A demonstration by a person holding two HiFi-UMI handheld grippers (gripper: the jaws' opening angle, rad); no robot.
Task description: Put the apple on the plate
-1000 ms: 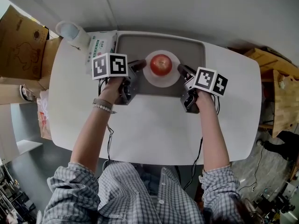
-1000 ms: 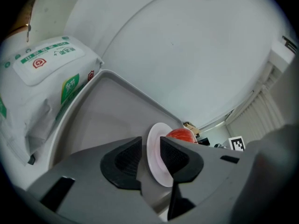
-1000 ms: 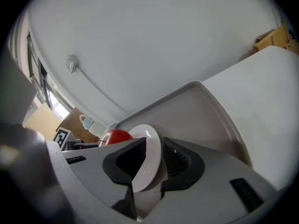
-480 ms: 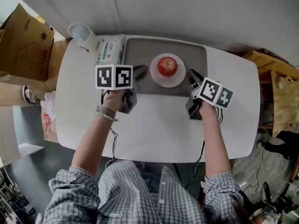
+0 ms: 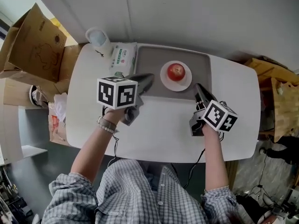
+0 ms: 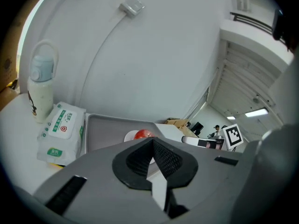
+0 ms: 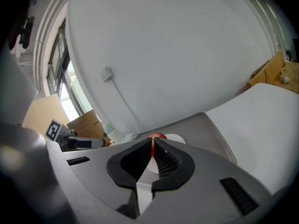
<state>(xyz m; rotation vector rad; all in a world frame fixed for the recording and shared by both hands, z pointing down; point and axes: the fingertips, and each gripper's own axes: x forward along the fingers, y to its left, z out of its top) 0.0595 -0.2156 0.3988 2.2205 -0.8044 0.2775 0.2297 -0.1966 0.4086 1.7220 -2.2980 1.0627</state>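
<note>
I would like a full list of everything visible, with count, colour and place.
table: 1, white, middle of the view
tray: 1, grey, on the table's far side
plate: 1, white, in the tray
apple: 1, red, on the plate
wipes pack: 1, white-green, left of the tray
bottle: 1, white, blue cap, table's far left corner
cardboard box: 1, brown, beyond the table's left end
left tool: 1, grey, shut, empty, by the tray's near left corner
right tool: 1, grey, shut, empty, by the tray's near right corner

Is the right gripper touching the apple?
Apart. The head view shows bare grey tray between the right gripper and the apple on the plate.
</note>
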